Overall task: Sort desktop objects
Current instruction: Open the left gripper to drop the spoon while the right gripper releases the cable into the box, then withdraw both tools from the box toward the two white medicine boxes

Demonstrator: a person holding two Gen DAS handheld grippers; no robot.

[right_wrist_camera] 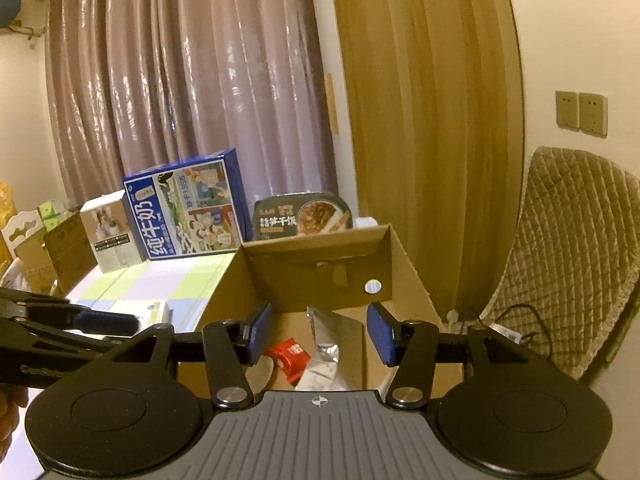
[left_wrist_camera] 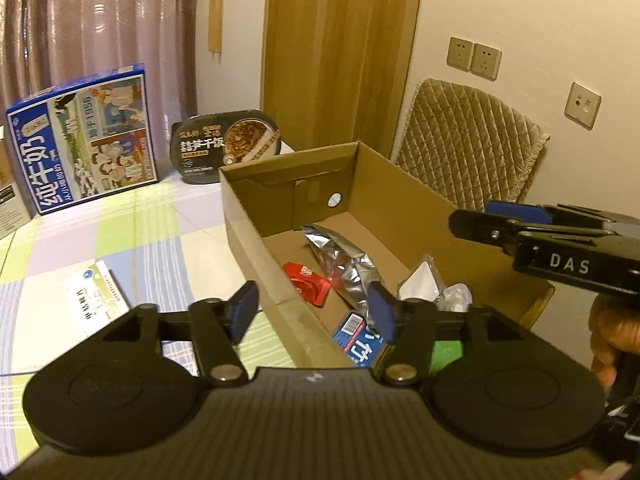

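At the far left of the table stands a blue milk carton, upright against the curtain, with a small pale box just beside it on its left. In front of these the checked tablecloth lies bare across a wide stretch, broken only by a white and green card lying flat near the table's front.

The left gripper hangs with its blue pads wide apart and nothing between them. Its left pad is over the cloth and its right pad over the inside of the cardboard box, so it straddles the box's near left wall.

Behind the box's far left corner, a dark ready-meal tray leans upright, close to the carton but apart from it. Inside the box lie a crumpled silver pouch, a red packet touching it, a clear plastic wrapper and a blue and white packet at the near end. The far half of the box floor is bare cardboard.

The right gripper is over the box, fingers spread wide and empty, the silver pouch and red packet seen between them. Right of the box stands a chair with a quilted cover, close to the box's right wall.
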